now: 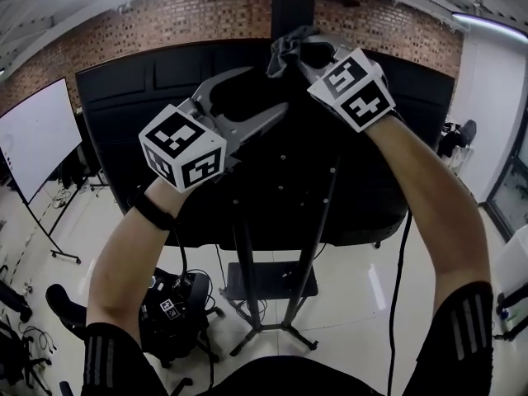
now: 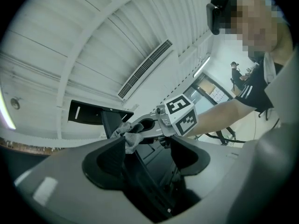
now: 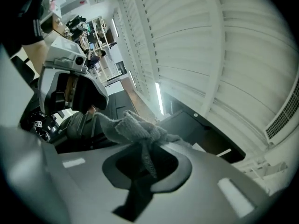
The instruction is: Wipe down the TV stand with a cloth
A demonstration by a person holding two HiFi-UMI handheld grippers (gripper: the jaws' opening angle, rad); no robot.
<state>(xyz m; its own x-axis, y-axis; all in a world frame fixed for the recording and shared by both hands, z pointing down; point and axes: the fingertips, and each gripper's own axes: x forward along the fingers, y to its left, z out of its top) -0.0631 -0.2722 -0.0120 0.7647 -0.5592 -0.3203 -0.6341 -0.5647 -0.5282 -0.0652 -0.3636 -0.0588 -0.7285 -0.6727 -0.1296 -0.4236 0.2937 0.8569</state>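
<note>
In the head view both arms reach up at the back of a big black TV on a black stand. My right gripper is shut on a crumpled grey cloth at the TV's top edge. The right gripper view shows the cloth bunched between the closed jaws of that gripper. My left gripper is open, jaws wide apart, just left of and below the cloth, holding nothing. From the left gripper view, the cloth and the right gripper's marker cube lie beyond the spread jaws of my left gripper.
A whiteboard on wheels stands at the left. A black bag lies on the floor left of the stand's feet. A black cable hangs down at the right. A brick wall rises behind the TV.
</note>
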